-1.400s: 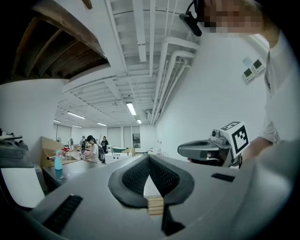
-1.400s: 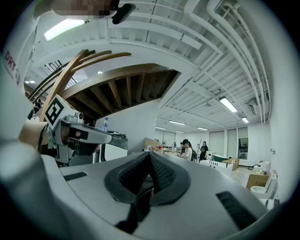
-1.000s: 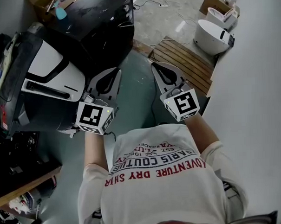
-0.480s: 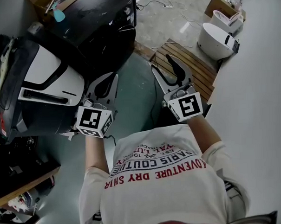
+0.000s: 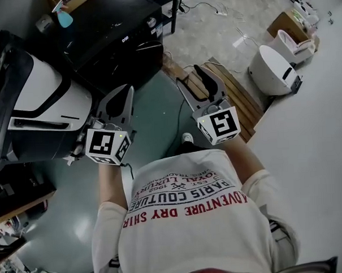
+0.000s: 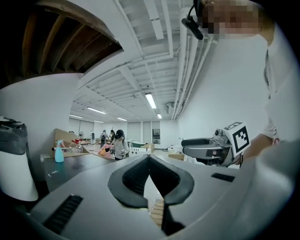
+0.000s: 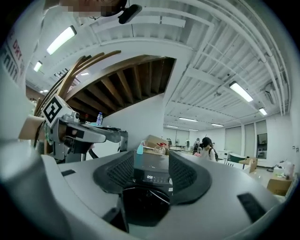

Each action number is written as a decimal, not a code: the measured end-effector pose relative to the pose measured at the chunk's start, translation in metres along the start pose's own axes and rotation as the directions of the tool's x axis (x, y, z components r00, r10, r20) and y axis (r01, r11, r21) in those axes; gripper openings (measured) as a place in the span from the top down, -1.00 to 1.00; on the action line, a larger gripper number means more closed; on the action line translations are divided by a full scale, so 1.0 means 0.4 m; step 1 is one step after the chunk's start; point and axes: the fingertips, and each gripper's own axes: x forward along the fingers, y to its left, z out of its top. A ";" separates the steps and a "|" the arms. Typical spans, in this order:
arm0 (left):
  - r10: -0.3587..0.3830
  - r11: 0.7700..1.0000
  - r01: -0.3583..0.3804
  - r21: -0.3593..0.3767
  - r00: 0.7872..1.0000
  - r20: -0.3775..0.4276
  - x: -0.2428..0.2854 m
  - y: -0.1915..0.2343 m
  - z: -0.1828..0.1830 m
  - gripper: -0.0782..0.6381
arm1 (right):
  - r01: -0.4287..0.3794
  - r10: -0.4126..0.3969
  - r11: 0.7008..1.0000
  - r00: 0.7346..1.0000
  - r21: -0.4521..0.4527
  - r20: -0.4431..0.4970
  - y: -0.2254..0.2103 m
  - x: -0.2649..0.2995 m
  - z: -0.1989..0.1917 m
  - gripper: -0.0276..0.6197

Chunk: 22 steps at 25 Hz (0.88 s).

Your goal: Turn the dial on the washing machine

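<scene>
Looking down from the head view, I have both tongs out in front of my chest. The black washing machine (image 5: 116, 36) stands in the upper middle of the frame, ahead of them and well apart from both. My left gripper (image 5: 125, 91) is closed, tip against tip, with nothing in it. Its own view points past the washer, so the machine does not show between its jaws; there I get a blue spray bottle (image 6: 59, 152) at the left edge, people (image 6: 121, 144) far down the hall, and my other tong at the right. My right gripper (image 5: 188, 74) is open and empty, its jaws having just been opening. Only the right gripper view frames the machine's front between those jaws, with a lit display (image 7: 152, 177) above a dark round door (image 7: 145, 206). From above only the lid and a sliver of the panel show. The dial is too small for me to pick out for certain in any view.
</scene>
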 end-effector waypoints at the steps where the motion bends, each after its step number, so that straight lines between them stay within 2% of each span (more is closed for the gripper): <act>1: 0.019 1.000 -0.019 -0.012 1.000 0.007 0.042 0.005 -0.004 0.74 | -0.024 0.024 1.000 1.000 -0.011 -0.011 -0.033 0.021 -0.015 0.21; 3: 0.057 0.998 -0.057 -0.037 0.998 0.007 0.118 0.006 -0.017 0.74 | -0.069 0.069 0.998 0.997 -0.003 -0.031 -0.098 0.058 -0.046 0.21; 6: 0.101 0.993 -0.102 -0.066 0.995 -0.014 0.202 -0.024 -0.033 0.74 | -0.117 0.120 0.991 0.992 0.069 -0.045 -0.189 0.092 -0.079 0.21; 8: 0.121 0.989 -0.123 -0.086 0.992 -0.036 0.237 -0.041 -0.046 0.74 | -0.135 0.142 0.985 0.989 0.111 -0.052 -0.236 0.117 -0.088 0.21; 11: 0.157 0.981 -0.165 -0.106 0.984 -0.083 0.262 -0.023 -0.073 0.74 | -0.155 0.164 0.980 0.985 0.120 -0.062 -0.270 0.169 -0.105 0.21; 15: 0.198 0.973 -0.209 -0.098 0.974 -0.112 0.305 0.044 -0.095 0.74 | -0.178 0.190 0.978 0.976 0.112 -0.105 -0.302 0.255 -0.153 0.21; 18: 0.195 0.968 -0.212 -0.137 0.973 -0.125 0.369 0.109 -0.130 0.74 | -0.176 0.198 0.976 0.964 0.131 -0.176 -0.331 0.340 -0.201 0.21; 22: 0.190 0.969 -0.210 -0.134 0.971 -0.145 0.450 0.231 -0.150 0.74 | -0.182 0.210 0.972 0.956 0.146 -0.206 -0.348 0.493 -0.232 0.21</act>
